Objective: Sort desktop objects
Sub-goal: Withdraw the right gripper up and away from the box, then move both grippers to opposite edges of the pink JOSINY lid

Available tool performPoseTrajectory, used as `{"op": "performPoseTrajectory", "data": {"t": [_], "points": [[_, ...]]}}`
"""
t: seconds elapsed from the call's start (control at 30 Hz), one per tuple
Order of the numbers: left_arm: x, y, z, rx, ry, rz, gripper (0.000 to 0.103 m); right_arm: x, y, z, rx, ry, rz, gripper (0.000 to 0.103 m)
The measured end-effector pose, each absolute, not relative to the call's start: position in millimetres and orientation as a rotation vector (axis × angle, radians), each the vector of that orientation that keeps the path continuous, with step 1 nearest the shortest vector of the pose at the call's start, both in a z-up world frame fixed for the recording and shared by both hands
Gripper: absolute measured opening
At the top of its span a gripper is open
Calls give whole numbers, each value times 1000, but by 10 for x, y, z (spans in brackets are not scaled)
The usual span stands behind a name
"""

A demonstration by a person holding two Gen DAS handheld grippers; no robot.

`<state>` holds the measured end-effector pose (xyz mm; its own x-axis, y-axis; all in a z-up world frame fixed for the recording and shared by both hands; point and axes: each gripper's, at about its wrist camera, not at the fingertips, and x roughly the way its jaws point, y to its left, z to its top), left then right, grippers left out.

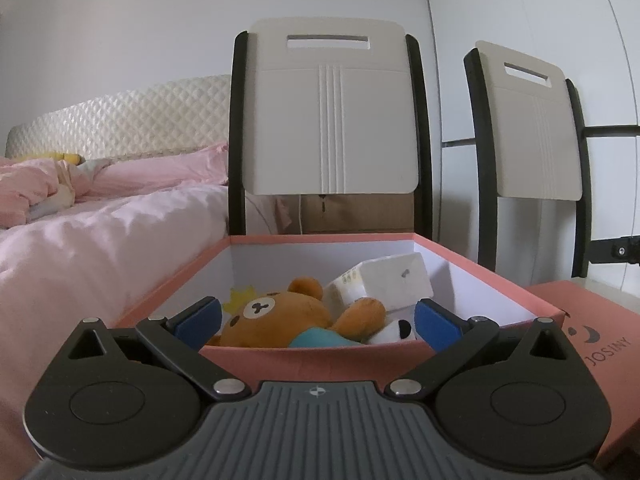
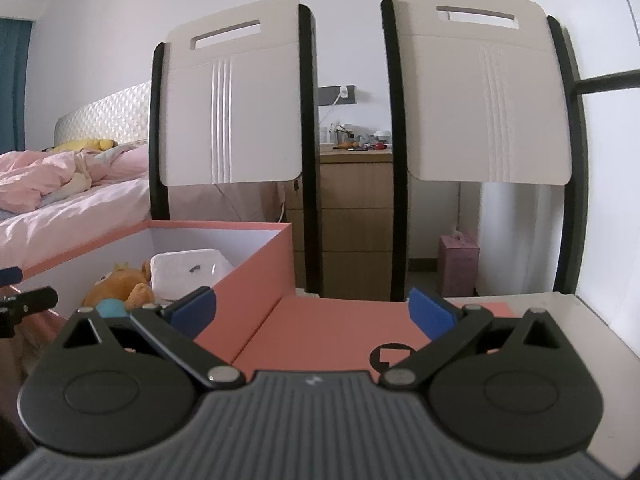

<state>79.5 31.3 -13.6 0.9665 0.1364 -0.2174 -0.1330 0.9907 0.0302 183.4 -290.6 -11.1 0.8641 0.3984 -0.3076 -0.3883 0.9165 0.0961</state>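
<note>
A pink open box with a white inside holds a brown teddy bear, a white tissue pack and a small black-and-white toy. My left gripper is open and empty, just in front of the box's near wall. In the right wrist view the box is at left, with the bear and the tissue pack inside. My right gripper is open and empty above the flat pink lid beside the box.
Two white folding chairs stand behind the table. A bed with pink bedding lies at left. The pink lid lies right of the box. A wooden dresser and a pink bag are behind the chairs.
</note>
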Motion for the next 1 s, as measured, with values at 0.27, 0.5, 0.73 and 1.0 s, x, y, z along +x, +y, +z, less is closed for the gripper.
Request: {"op": "performPoseTrajectory", "data": {"t": [0.27,0.5,0.73,1.0], "points": [[709,114,-128,4,202,115,103,1715,-3078,-64,11,313,419,103],[558,-375,-284,34,227,-21,103,1554,-3505,-104,-3,358,377,103],[455,-810,-530,43,296,-152,103,1470,-4024,-273,17,466,274,103],[538,-908,-774,-16,385,-220,103,1503,-4527,-676,136,572,216,103]]}}
